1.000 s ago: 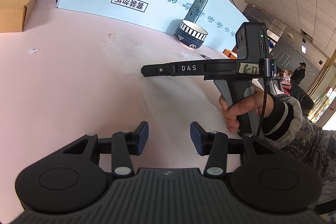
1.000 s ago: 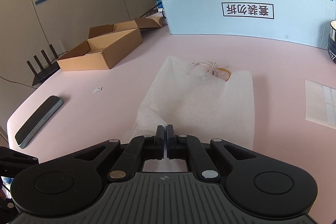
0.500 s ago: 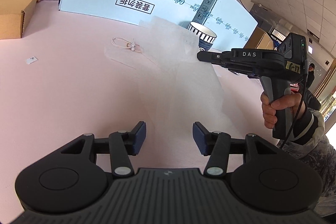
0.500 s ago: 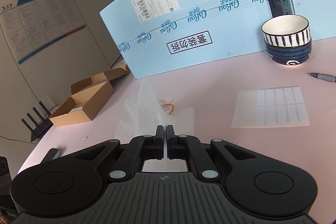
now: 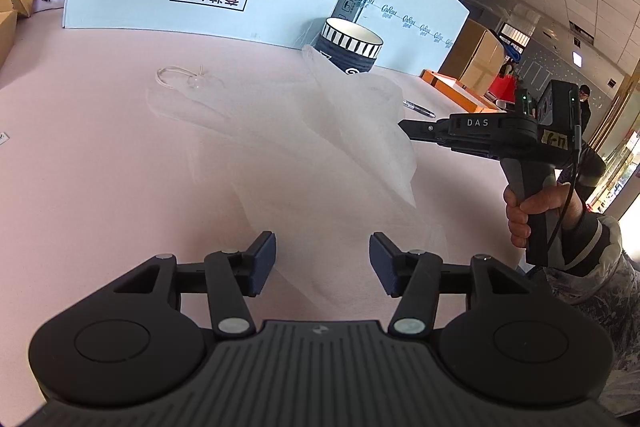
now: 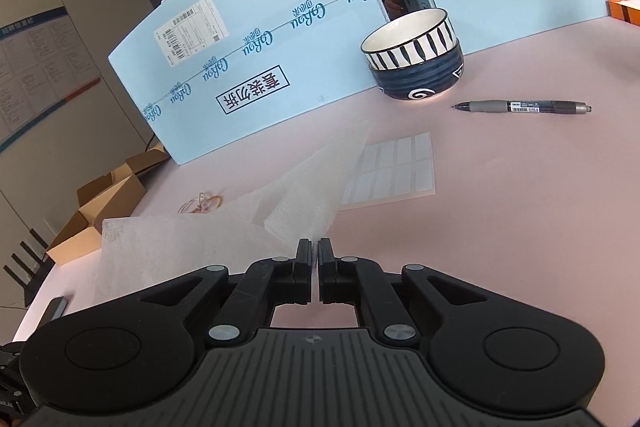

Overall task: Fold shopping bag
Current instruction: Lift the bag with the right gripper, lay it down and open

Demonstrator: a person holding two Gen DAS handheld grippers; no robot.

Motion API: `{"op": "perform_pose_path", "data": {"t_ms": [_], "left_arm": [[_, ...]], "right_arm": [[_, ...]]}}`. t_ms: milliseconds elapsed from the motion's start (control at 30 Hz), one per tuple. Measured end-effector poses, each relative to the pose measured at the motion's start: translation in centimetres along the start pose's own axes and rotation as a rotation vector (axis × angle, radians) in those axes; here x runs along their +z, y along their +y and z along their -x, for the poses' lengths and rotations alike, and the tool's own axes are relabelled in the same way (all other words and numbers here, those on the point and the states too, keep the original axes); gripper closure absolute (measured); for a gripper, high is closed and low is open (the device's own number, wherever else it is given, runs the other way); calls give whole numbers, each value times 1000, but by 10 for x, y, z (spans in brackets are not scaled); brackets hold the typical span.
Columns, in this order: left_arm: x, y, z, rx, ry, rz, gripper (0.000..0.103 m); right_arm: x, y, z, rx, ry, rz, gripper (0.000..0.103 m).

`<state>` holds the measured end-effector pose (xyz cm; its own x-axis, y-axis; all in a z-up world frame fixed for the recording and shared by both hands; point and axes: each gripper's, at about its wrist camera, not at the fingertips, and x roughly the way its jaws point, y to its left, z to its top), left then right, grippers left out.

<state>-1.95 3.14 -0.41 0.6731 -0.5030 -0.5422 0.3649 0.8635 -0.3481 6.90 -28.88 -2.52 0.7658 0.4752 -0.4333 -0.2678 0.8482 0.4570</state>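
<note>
The shopping bag (image 5: 328, 143) is thin, translucent white, and lies partly on the pink table. My right gripper (image 6: 314, 247) is shut on one edge of the bag (image 6: 224, 227) and holds it lifted, so the sheet drapes down to the left. In the left wrist view the right gripper (image 5: 404, 125) is at the right, with the bag hanging from its tip. My left gripper (image 5: 322, 253) is open and empty, low over the near part of the bag. A loop of cord (image 5: 180, 77) lies at the bag's far end.
A striped blue bowl (image 6: 414, 55) stands by the light blue foam board (image 6: 248, 39). A pen (image 6: 524, 107) and a sheet of white labels (image 6: 394, 169) lie on the table. Cardboard boxes (image 6: 92, 207) sit at the left, a phone (image 6: 54, 309) near the table edge.
My right gripper has lifted the bag's edge off the table and carried it up and to the right, raising the sheet. My left gripper has stayed open in place.
</note>
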Motion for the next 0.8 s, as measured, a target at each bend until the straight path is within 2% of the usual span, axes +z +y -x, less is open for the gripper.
{"op": "perform_pose_path", "data": {"t_ms": [33,167,333,567,733,767,800], "left_arm": [[1,-2,-2,-1,3,-6,52],[3,-8,-9,-7,9,-16,51],[14,-23,-21,-20,14,-59,51],[25,-57,-48,-156,39,-136,51],[15,-77,-61,-177,82,-201,50],[13,-81,-64,-181,91,-214,50],[11,-85,-66,-185,100,-227,50]], "right_arm": [[-2,-6,6,-6,-21,-18,98],[-8,-27,30,-26,-99,-96,80],[-9,-45,63,-46,-190,-162,79],[-5,-25,75,42,-226,-126,61],[-1,0,67,135,-210,-81,51],[0,8,67,153,-205,-58,42],[1,17,66,176,-201,-30,28]]}}
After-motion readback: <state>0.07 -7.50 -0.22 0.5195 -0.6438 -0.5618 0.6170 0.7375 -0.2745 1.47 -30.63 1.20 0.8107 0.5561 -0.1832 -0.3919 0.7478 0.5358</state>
